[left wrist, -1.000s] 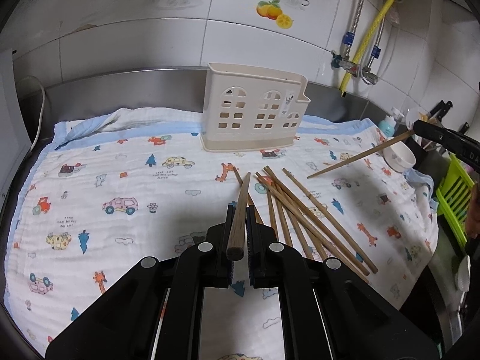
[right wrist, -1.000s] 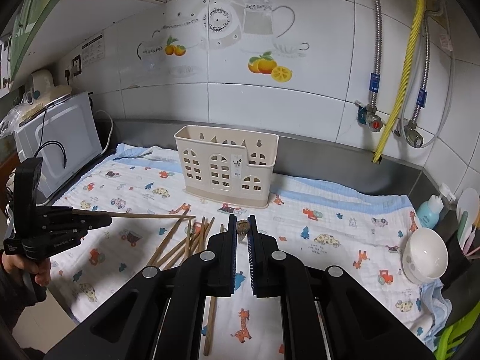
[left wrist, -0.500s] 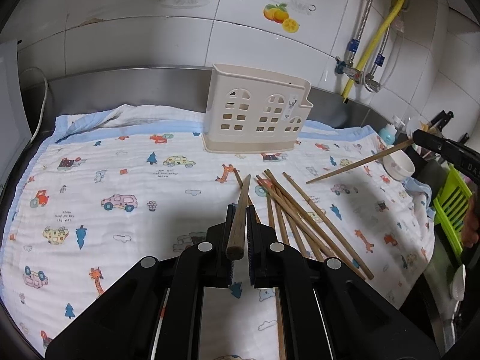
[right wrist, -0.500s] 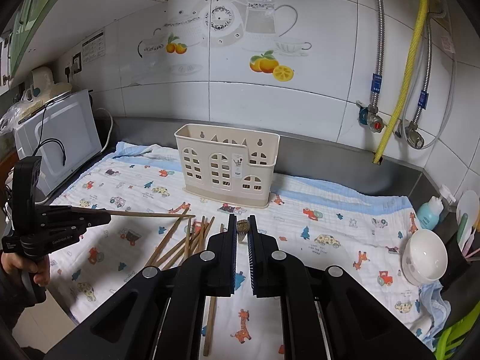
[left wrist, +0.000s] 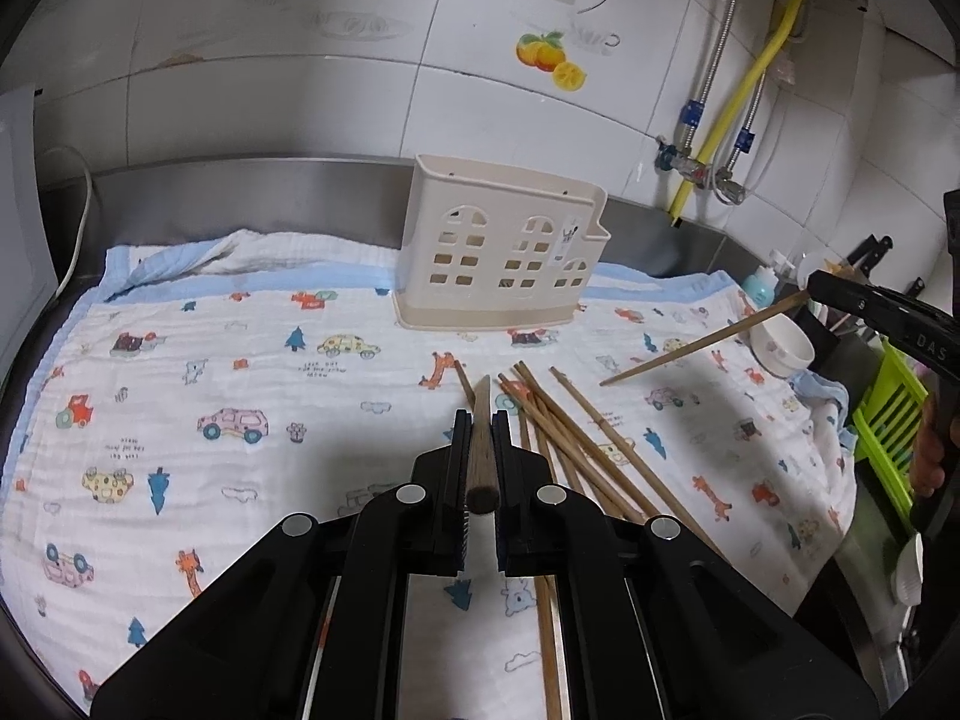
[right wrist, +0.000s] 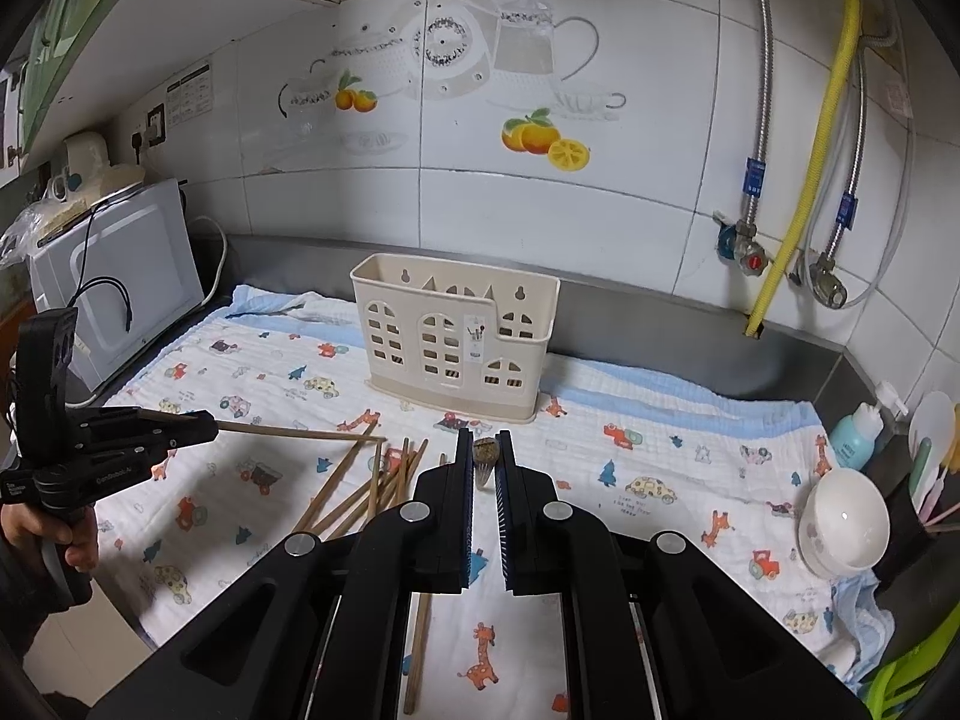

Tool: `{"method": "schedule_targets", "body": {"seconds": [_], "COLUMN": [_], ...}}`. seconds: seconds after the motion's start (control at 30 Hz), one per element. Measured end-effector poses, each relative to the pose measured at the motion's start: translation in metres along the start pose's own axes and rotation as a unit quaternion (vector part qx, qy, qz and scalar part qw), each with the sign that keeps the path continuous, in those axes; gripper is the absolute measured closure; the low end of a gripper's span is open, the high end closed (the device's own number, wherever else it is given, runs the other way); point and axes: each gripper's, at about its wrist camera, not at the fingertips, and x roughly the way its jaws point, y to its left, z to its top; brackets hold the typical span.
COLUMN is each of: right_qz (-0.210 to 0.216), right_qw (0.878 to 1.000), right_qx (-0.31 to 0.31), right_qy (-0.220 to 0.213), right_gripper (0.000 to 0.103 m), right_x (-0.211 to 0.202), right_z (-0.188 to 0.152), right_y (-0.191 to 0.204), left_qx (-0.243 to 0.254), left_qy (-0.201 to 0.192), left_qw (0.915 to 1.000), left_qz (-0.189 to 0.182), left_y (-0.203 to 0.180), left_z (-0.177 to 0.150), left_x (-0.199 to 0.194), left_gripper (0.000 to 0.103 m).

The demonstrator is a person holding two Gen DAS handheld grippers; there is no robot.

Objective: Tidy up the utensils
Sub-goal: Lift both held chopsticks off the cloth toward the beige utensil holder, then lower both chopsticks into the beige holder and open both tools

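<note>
change vs a sec ago: basically nothing. both tongs sit in the same spot w/ the same grip; the left view just tilted a touch, so the holder sits a bit lower in frame.
left tongs [left wrist: 479, 420]: pressed together, pinching one chopstick [left wrist: 482, 429] that sticks out fwd past the tips.
right tongs [right wrist: 482, 441]: also clamped on a chopstick [right wrist: 485, 456]; its thick end shows btwn the tips.
loose chopsticks [left wrist: 576, 438]: brown wood, thin, fanned and crossing each other on the cloth, just ahead-right of the left tongs, ahead-left of the right ones.
holder [right wrist: 453, 336]: cream plastic, house-style window cutouts, upright on its base, straight ahead of both tongs, well past the pile.
cloth [left wrist: 210, 372]: white, blue border, cartoon cars + giraffes, under everything.
bowl [right wrist: 843, 525]: white, off to the right of the right tongs, at the cloth edge.
</note>
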Motion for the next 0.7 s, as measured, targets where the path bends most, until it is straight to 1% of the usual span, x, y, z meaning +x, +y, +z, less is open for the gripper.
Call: {"method": "schedule_targets", "body": {"seconds": [0.1, 0.17, 0.27, 0.4, 0.47, 0.57, 0.7], "right_qz": [0.000, 0.008, 0.002, 0.006, 0.005, 0.001, -0.001], "right_qw": [1.000, 1.000, 1.000, 0.999, 0.999, 0.999, 0.999], "right_qx": [-0.005, -0.004, -0.009, -0.009, -0.011, -0.016, -0.020], "right_qy": [-0.007, -0.013, -0.023, -0.034, -0.038, -0.042, -0.044], "right_gripper": [0.096, 0.096, 0.096, 0.096, 0.096, 0.096, 0.096], "right_x": [-0.005, -0.009, -0.012, -0.013, -0.012, -0.009, -0.004], "right_z": [0.009, 0.019, 0.038, 0.069, 0.083, 0.105, 0.132], "right_y": [0.000, -0.003, -0.008, -0.016, -0.020, -0.024, -0.031], "left_qx": [0.010, 0.015, 0.028, 0.047, 0.057, 0.064, 0.078], "left_qy": [-0.006, -0.011, -0.022, -0.036, -0.047, -0.068, -0.099], "left_qw": [0.9999, 0.9998, 0.9994, 0.9982, 0.9971, 0.9953, 0.9913], "left_qz": [-0.001, -0.004, -0.007, -0.014, -0.015, -0.027, -0.036], "left_y": [-0.002, -0.004, -0.008, -0.017, -0.021, -0.025, -0.034], "left_z": [0.009, 0.017, 0.033, 0.056, 0.071, 0.097, 0.133], "left_x": [-0.005, -0.008, -0.012, -0.016, -0.019, -0.027, -0.041], "left_gripper": [0.098, 0.098, 0.098, 0.098, 0.098, 0.098, 0.098]}}
